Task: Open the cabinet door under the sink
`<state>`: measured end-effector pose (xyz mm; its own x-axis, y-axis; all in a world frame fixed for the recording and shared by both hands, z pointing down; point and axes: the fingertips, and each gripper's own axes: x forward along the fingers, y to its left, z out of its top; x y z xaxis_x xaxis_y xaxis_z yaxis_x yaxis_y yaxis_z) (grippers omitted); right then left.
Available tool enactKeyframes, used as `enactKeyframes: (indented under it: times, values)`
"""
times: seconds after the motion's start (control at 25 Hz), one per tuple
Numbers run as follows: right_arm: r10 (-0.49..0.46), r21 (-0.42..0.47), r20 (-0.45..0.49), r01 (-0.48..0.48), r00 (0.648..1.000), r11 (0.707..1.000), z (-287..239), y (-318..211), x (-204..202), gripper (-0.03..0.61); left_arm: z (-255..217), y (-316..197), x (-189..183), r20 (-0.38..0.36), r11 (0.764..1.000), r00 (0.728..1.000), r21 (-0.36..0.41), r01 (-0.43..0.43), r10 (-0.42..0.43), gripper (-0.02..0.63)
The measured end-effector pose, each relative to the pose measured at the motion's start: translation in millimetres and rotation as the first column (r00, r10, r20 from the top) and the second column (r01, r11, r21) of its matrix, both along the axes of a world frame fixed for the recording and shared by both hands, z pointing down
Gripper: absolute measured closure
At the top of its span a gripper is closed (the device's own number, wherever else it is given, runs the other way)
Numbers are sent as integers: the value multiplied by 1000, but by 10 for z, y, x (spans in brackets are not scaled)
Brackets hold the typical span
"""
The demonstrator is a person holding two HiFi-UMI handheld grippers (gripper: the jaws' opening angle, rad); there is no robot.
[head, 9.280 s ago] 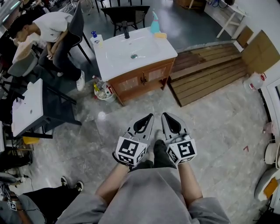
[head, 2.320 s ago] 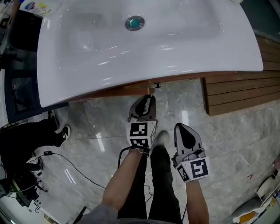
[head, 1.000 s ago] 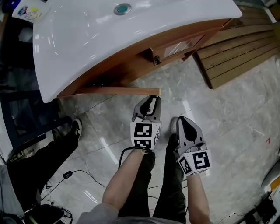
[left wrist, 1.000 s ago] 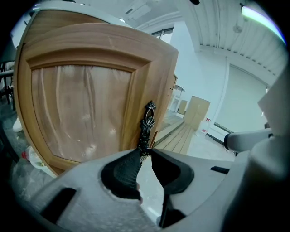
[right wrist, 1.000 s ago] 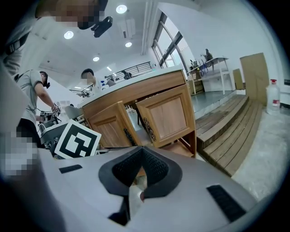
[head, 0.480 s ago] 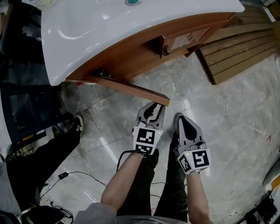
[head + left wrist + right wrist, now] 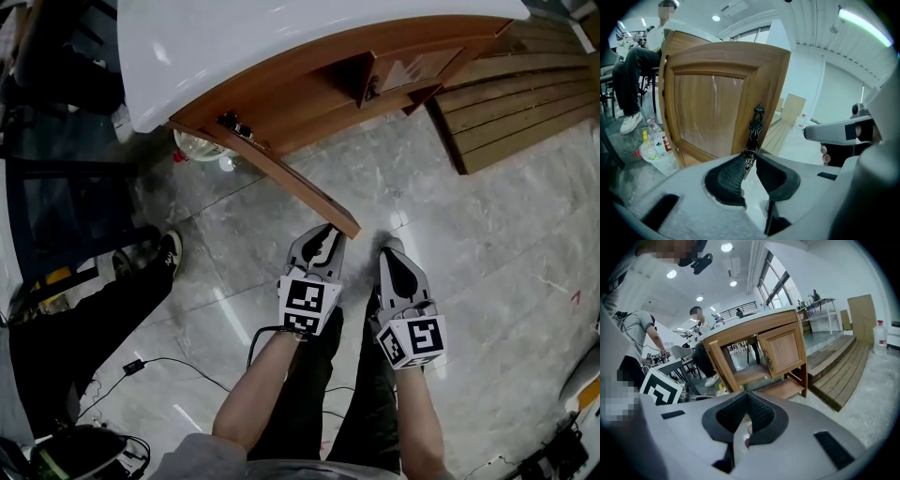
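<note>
The wooden cabinet stands under the white sink top. Its left door is swung far out over the floor. In the left gripper view that door fills the middle, with a dark ornate handle on its free edge. My left gripper is shut on the lower end of that handle, and in the head view it sits at the door's outer corner. My right gripper hangs beside it, shut and empty. The right gripper view shows the cabinet open at the left and its right door ajar.
A basket of bottles sits on the floor by the cabinet's left side, also seen past the door. A wooden platform lies to the right. A person's shoe and a cable are at the left.
The left door has swung further out, from just open to wide. Both grippers have drawn back from the cabinet, the left one still on the handle.
</note>
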<state>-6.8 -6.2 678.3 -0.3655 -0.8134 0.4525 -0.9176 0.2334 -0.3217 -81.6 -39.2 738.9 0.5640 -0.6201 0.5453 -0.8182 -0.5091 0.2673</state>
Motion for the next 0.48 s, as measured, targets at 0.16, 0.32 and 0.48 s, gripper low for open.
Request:
enactKeyframes:
  times: [0.16, 0.32, 0.48]
  values:
    - [-44, -11, 6, 44, 999, 999, -7, 119, -197, 569, 34, 180, -185, 19, 999, 1000, -23, 22, -22, 543]
    - [-98, -19, 14, 99, 995, 995, -12, 170, -378, 569, 59, 308, -391, 33, 995, 996, -37, 90, -88, 554]
    - [-150, -25, 33, 151, 988, 988, -15, 212, -517, 569, 95, 435, -671, 55, 983, 983, -51, 177, -174, 566]
